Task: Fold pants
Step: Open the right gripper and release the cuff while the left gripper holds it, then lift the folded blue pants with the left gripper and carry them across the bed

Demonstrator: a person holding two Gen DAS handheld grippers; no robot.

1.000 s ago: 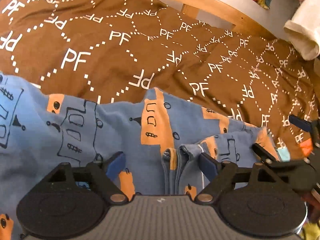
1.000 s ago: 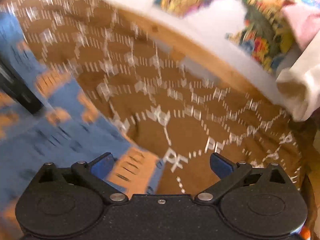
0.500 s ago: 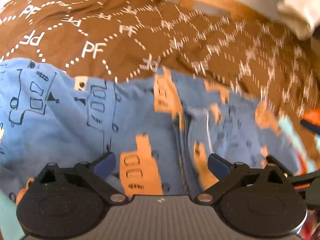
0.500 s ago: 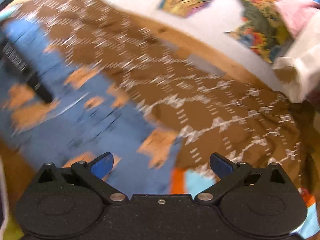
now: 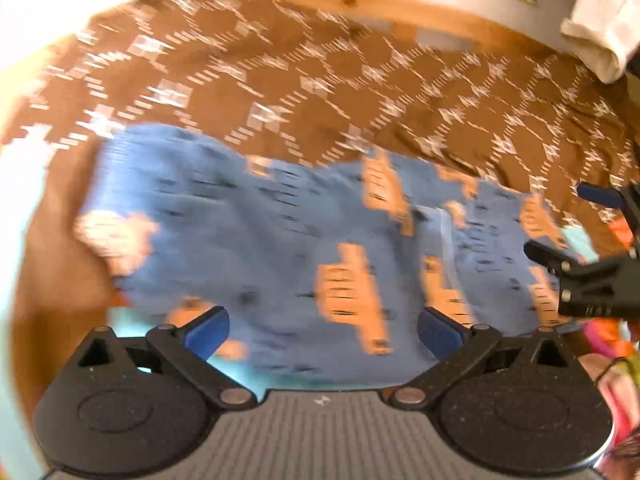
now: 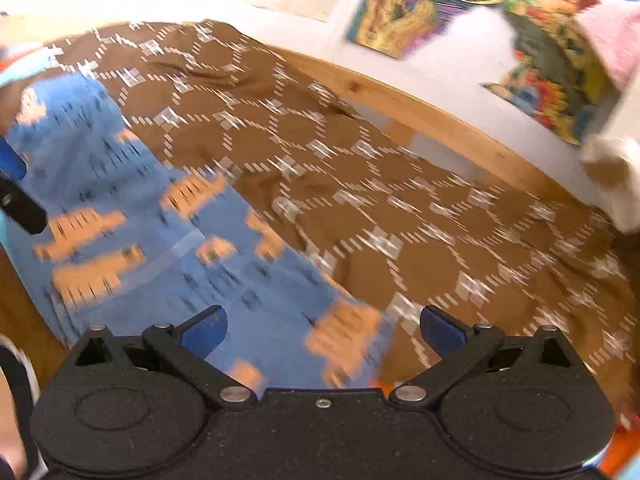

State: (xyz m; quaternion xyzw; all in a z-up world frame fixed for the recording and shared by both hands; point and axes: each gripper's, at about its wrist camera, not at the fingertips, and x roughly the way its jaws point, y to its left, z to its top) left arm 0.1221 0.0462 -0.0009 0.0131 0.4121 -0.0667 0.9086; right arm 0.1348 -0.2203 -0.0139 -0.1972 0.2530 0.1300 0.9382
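Note:
The blue pants (image 5: pixel 304 248) with orange truck prints lie folded on the brown patterned bedspread (image 5: pixel 360 92). They also show in the right wrist view (image 6: pixel 160 248). My left gripper (image 5: pixel 322 326) is open and empty, held above the near edge of the pants. My right gripper (image 6: pixel 322 326) is open and empty, above the right end of the pants. The right gripper's fingers (image 5: pixel 592 276) show at the right edge of the left wrist view. Both views are blurred by motion.
A wooden bed rail (image 6: pixel 420 108) runs along the far side of the bedspread (image 6: pixel 400 200). A cream cloth (image 5: pixel 600 36) hangs at the far right. Colourful pictures (image 6: pixel 420 4) cover the white wall behind.
Both grippers have pulled back and up from the pants, so more of the garment and bedspread shows. Both stayed open. The pants lie where they were.

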